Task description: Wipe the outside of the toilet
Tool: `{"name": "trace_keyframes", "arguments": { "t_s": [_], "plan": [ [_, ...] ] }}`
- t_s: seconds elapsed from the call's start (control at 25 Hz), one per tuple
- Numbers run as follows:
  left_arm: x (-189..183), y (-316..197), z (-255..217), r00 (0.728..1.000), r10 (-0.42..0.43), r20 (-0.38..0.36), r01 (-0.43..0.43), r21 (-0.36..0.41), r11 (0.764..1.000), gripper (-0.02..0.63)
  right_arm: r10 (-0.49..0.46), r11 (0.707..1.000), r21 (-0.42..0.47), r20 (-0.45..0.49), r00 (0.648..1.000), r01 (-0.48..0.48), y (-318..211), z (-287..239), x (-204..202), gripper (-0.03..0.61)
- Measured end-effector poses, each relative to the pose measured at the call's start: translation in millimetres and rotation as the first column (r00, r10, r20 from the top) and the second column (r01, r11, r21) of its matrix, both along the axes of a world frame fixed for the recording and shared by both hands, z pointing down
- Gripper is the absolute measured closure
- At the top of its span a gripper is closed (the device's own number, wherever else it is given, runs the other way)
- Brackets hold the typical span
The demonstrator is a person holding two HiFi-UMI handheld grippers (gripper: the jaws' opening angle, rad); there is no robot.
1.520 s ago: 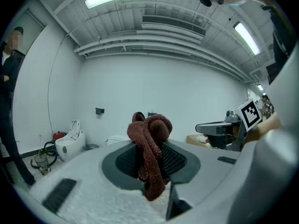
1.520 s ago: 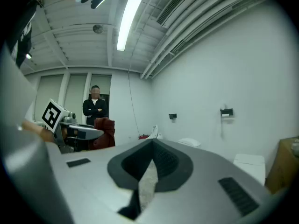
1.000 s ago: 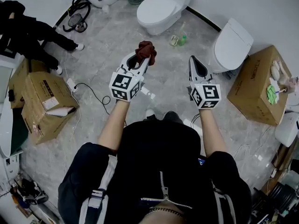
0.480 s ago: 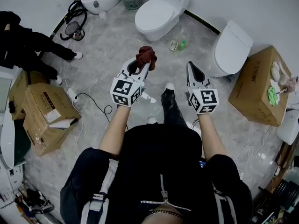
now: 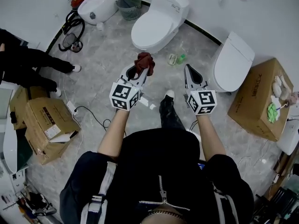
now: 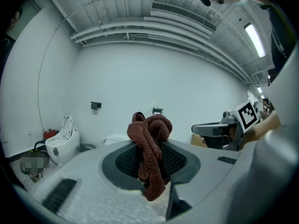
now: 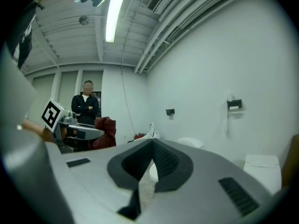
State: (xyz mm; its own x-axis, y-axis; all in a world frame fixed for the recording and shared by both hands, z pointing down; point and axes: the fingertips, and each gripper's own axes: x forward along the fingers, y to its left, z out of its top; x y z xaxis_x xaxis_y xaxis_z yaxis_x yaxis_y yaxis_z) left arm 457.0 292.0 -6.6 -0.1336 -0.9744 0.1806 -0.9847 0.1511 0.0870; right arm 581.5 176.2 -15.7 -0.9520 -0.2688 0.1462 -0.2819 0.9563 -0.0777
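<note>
Two fingers of the left gripper (image 5: pixel 142 65) pinch a brown-red cloth (image 5: pixel 145 60); the right gripper (image 5: pixel 188 69) has its fingers together, empty. The toilet (image 5: pixel 156 20) stands ahead, well apart; the left gripper view shows it partly hidden behind the cloth.

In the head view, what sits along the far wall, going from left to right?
Leftmost white ceramic toilet → green mesh wastebasket → middle white ceramic toilet → right white ceramic toilet → brown cardboard box.
</note>
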Motion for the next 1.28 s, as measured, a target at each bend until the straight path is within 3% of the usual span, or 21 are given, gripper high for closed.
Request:
{"name": "trace_keyframes", "arguments": {
  "t_s": [0.28,0.56,0.92,1.12,1.28],
  "plan": [
    [-67,-122,7,0.999,-0.032,-0.028,0.031,-0.028,0.999,0.511,-0.028,0.999,-0.029,-0.05,0.998,0.027,-123,14,-78,0.575],
    [-109,-211,44,0.997,-0.031,-0.066,0.026,-0.074,0.997,0.511,-0.047,0.998,-0.056,-0.088,0.995,0.042,-208,43,-126,0.575],
    [-141,-270,107,0.992,0.023,-0.126,-0.042,-0.149,0.988,0.511,-0.029,0.994,-0.113,-0.136,0.99,0.013,-264,96,-157,0.575],
    [-150,-310,169,0.984,0.079,-0.162,-0.106,-0.166,0.98,0.511,0.011,0.991,-0.132,-0.128,0.992,-0.028,-286,136,-182,0.575],
    [-160,-333,232,0.985,0.089,-0.148,-0.115,-0.178,0.977,0.511,-0.004,0.99,-0.142,-0.143,0.99,-0.017,-297,187,-198,0.575]
  ]
}}
